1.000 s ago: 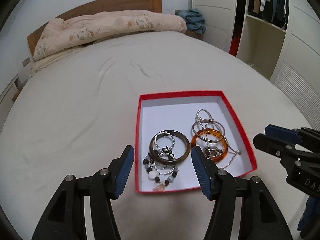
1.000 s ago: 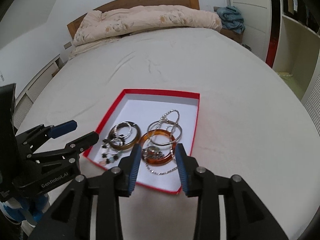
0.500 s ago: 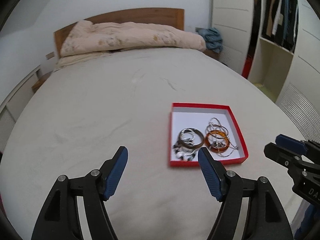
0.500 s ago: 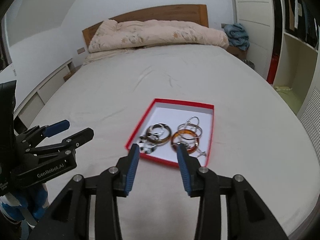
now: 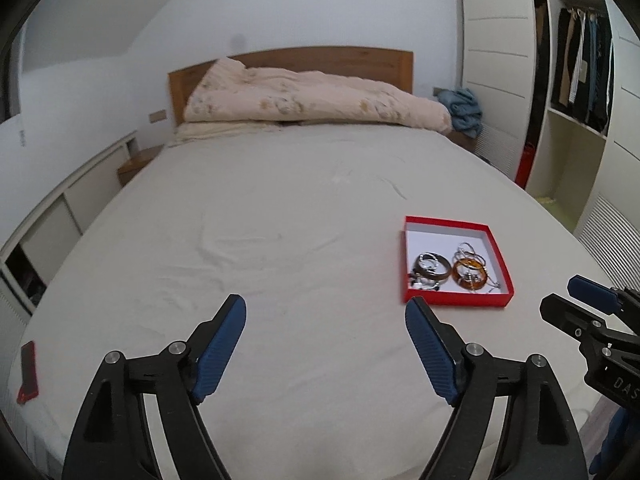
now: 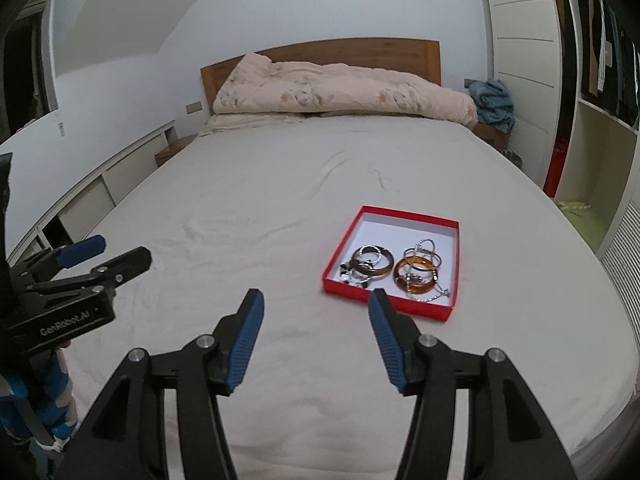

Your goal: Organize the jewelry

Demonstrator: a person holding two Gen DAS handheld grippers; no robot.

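Both hand-held grippers, left (image 5: 325, 312) and right (image 6: 316, 306), hover spread and empty, jaws just widened. The red box (image 6: 451, 309) of jewelry (image 6: 394, 267) lies on the bed (image 6: 248, 200) just beyond the right one's right fingertip.

Black hand-held gripper (image 5: 325, 322), ribbed blue pads (image 5: 430, 356).

A wide bed (image 6: 248, 184) with a pale sheet carries a shallow red box (image 6: 400, 309) of jewelry, a bunched peach duvet (image 6: 340, 92) at its headboard, and a small red item (image 5: 29, 368) at one edge.
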